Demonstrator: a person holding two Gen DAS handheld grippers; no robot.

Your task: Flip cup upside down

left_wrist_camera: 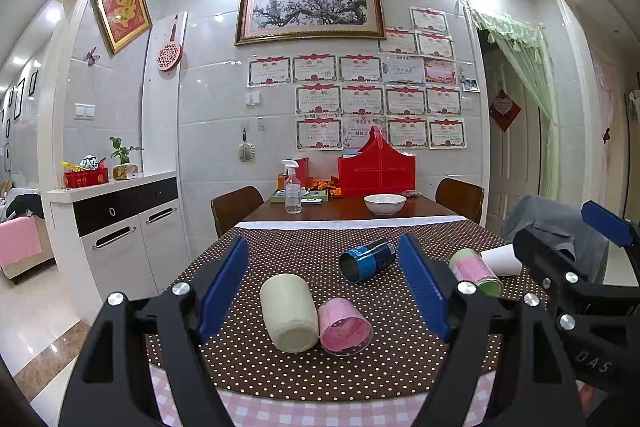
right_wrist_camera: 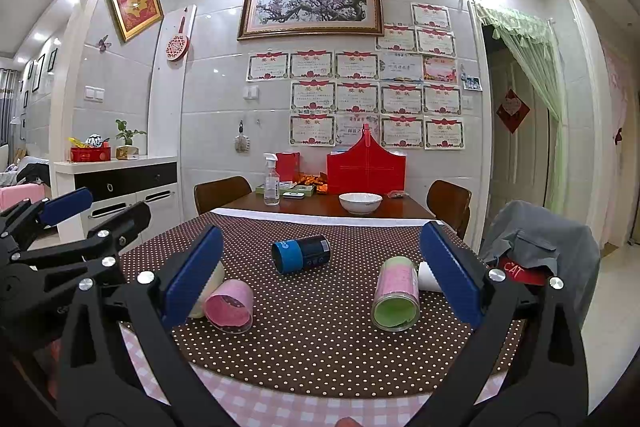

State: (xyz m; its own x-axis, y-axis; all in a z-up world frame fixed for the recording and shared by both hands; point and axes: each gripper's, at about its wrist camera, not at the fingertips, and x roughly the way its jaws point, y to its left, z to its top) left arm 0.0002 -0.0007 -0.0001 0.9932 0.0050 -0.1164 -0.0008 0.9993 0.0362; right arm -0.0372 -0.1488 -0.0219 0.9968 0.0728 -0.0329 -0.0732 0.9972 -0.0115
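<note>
Readable writing: "CAT" in white on a red patch (right_wrist_camera: pixel 514 271) under the grey cloth (right_wrist_camera: pixel 540 239) draped over the right chair; "DAS" on the black frame of the right gripper (left_wrist_camera: pixel 560 247) seen from the left wrist view. White lettering on the blue cup, too blurred to read. Rows of red-bordered certificates (left_wrist_camera: pixel 360 99) on the tiled wall, text illegible.

Five cups lying on their sides on the dotted brown cloth (right_wrist_camera: pixel 320 339) of the desk (right_wrist_camera: pixel 320 209):
- cream cup (left_wrist_camera: pixel 288 311), touching a pink cup (left_wrist_camera: pixel 346 327) with its mouth toward the camera;
- blue cup (left_wrist_camera: pixel 368 261) with a dark band, farther back, well apart from the others;
- pink-and-green cup (right_wrist_camera: pixel 396 303), green inside showing, just beside a white cup (right_wrist_camera: pixel 428 277) partly hidden behind a blue pad.

Left gripper (left_wrist_camera: pixel 324 287): jaws released, spread wide, framing the cream and pink cups, touching neither. Right gripper (right_wrist_camera: pixel 320 275): jaws released, spread wide, holding nothing, pink-and-green cup between the pads but apart from them.

Farther back on bare wood: white bowl (right_wrist_camera: pixel 360 203), spray bottle (right_wrist_camera: pixel 271 181), red bag (right_wrist_camera: pixel 366 167).
</note>
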